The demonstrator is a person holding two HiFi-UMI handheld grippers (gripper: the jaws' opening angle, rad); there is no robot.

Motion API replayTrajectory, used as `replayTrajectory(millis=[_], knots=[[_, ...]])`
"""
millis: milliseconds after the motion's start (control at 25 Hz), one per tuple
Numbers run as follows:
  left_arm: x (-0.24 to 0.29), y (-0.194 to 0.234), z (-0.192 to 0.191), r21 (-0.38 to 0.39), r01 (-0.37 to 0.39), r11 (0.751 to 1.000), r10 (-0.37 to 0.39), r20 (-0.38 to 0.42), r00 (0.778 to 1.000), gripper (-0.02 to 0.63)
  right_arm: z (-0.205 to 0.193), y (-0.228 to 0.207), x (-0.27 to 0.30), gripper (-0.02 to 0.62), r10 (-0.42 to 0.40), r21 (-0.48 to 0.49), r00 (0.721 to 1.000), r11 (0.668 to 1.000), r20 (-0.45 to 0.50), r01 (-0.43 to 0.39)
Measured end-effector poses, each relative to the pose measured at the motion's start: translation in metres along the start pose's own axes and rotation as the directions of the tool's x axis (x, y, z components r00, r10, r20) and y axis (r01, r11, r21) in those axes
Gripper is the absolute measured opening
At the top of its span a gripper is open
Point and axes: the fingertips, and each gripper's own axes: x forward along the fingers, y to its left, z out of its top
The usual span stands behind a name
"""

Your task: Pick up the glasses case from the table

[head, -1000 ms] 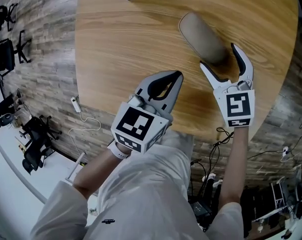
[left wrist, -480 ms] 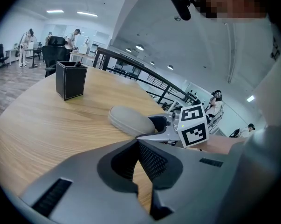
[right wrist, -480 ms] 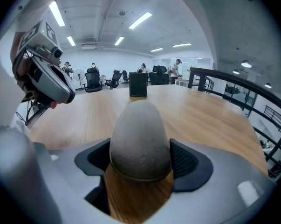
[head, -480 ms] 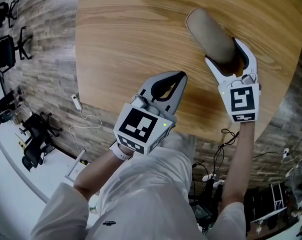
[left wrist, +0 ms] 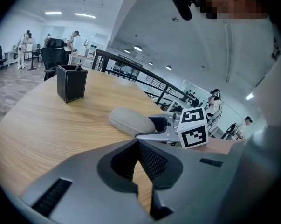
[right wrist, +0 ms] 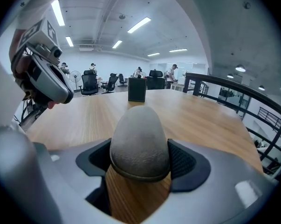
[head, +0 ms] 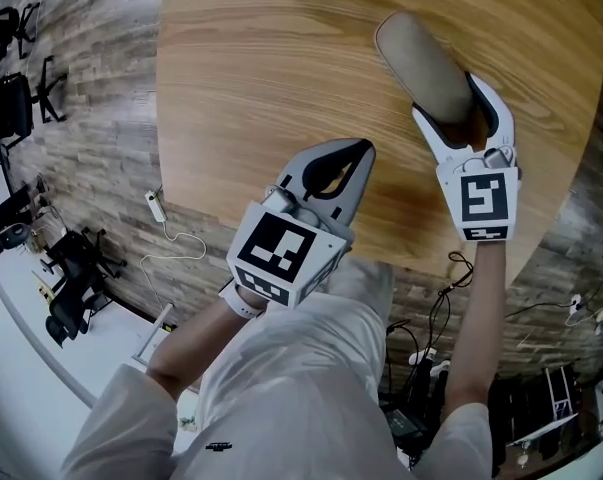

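- At lower centre-left of the head view, holds the left tongs (head: pixel 357 151) pinched together on nothing, above the near edge of the tabletop (head: pixel 261 78). Looks parked there to leave the work to the other hand.
- Confirms it in the left gripper view: pads (left wrist: pixel 152 161) meeting at the tips, only bare wood showing through the gap beneath them.
- Further right, finds the glasses case (head: pixel 421 60) lying flat on the wood in the upper right of the head view. Slants toward the lower right, so its near end faces the incoming hand.
- At the right, sets the right tongs (head: pixel 449 98) astride that near end, one jaw on each side, tilted down along the length of the case. Suits a grip across the narrow width rather than the long one.
- Has just been narrowing those jaws with the case between them. In the right gripper view, fills the gap with the rounded end (right wrist: pixel 140 141) and appears to touch both pads (right wrist: pixel 182 160), so reads as a grip taking hold, wide only because the case is wide.
- Rests on the tabletop, not yet lifted. Calls next, by judgement, for a firm squeeze and a straight rise, lest the smooth rounded end slip out forward.
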Motion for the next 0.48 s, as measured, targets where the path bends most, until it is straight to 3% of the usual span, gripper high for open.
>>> replayTrajectory(millis=[480], knots=[[-0.025, -0.008, -0.001, 0.031, 0.037, 0.999, -0.037, 0.001, 0.999, 0.006, 0.013, 0.007, -0.032, 0.367, -0.046, 0.212, 0.998, 0.977, 0.052, 0.034]])
